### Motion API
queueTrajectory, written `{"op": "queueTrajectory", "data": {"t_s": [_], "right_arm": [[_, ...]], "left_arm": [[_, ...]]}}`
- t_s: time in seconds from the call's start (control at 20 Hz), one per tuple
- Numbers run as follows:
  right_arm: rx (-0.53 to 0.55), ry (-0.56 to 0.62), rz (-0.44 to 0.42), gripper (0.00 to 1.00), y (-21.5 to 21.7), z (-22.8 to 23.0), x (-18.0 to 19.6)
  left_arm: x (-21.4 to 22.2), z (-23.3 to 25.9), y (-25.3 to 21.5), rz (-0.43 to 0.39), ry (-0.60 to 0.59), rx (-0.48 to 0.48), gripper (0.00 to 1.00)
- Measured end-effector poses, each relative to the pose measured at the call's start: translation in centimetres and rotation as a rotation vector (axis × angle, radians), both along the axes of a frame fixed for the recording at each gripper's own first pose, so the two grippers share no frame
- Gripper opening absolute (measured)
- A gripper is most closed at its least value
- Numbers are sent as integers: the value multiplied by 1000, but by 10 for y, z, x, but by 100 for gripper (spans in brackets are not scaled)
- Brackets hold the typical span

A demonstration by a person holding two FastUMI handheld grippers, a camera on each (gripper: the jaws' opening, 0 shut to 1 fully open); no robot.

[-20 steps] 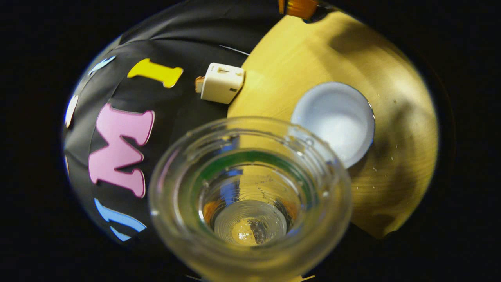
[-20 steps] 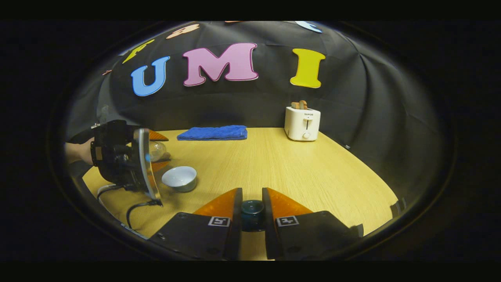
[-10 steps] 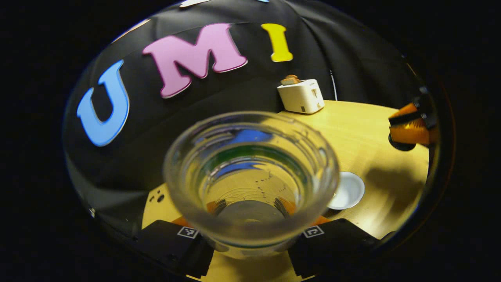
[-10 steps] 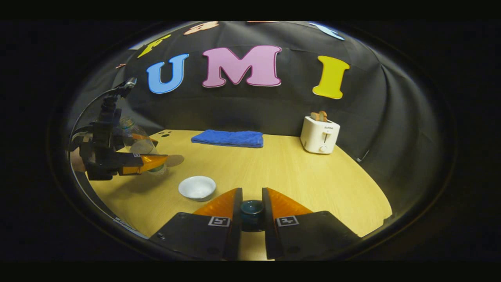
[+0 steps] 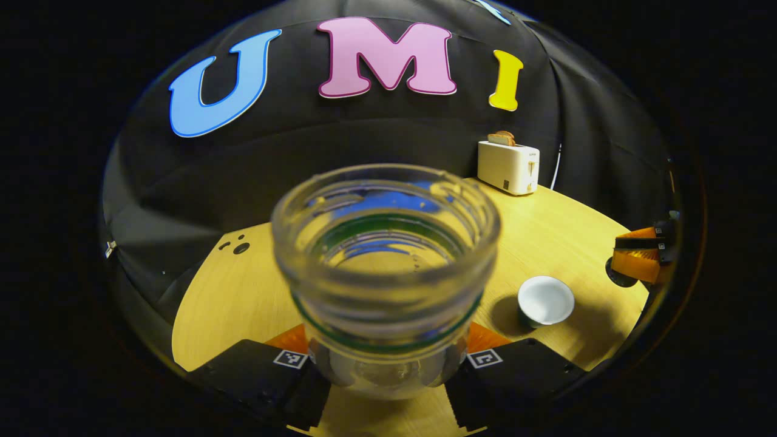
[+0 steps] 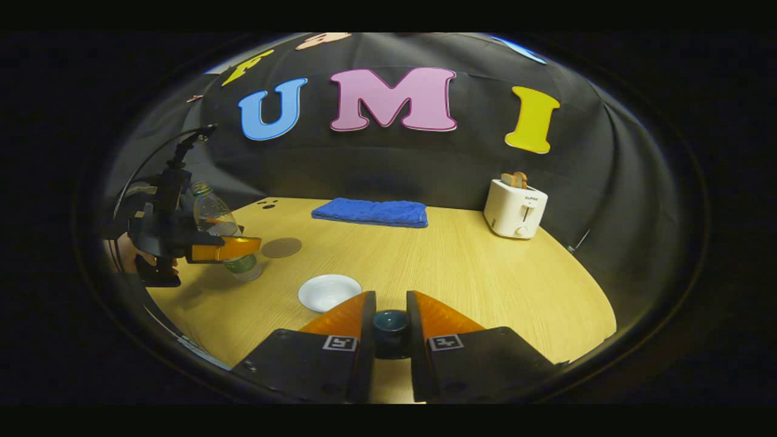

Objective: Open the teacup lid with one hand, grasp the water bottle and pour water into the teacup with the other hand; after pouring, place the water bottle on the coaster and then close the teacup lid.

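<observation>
Each view rides its tool — both face the toaster [image 5: 508,167] [image 6: 515,208].

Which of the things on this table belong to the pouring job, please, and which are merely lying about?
Job:
water bottle, in the left gripper
teacup, open
teacup lid, in the right gripper
coaster

Lying about:
blue towel
toaster with toast

The right hand-held gripper [image 6: 390,325] pinches the dark lid knob [image 6: 390,321] over the desk [image 6: 461,273]. At far left, the left hand-held gripper [image 6: 243,247] grips an upright water bottle [image 6: 213,220], near the coaster [image 6: 281,247] and white teacup [image 6: 328,291].
</observation>
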State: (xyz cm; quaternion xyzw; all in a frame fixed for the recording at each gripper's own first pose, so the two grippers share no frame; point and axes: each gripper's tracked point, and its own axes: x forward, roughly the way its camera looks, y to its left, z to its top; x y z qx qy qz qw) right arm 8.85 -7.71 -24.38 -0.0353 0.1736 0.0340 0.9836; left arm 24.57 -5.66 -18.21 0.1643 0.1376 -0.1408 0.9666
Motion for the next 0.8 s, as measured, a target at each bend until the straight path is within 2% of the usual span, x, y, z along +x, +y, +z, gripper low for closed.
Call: {"op": "queueTrajectory", "data": {"t_s": [0.05, 0.1, 0.15, 0.4, 0.45, 0.5, 0.65, 0.75, 0.8], "right_arm": [[4, 0, -3, 23, 2, 1, 0], [4, 0, -3, 28, 3, 0, -1], [0, 1, -2, 28, 4, -1, -1], [-14, 19, 0, 28, 5, -9, -3], [-15, 22, -1, 23, 5, -10, -4], [-16, 23, -3, 28, 5, -10, -3], [-17, 25, -1, 28, 7, -12, -3], [-19, 22, 1, 28, 7, -10, -2], [-20, 19, 1, 28, 6, -9, -3]], "left_arm": [[1, 2, 0, -3, -13, -5, 80], [3, 3, -2, -8, -26, -14, 81], [5, 5, -3, -10, -45, -28, 82], [10, 6, -6, -4, -98, -128, 84], [10, 2, -5, -1, -94, -141, 85], [11, -1, -5, 7, -89, -149, 85], [13, 0, -8, 3, -102, -182, 85], [11, 3, -6, 3, -109, -150, 81], [10, 5, -4, 9, -113, -100, 81]]}}
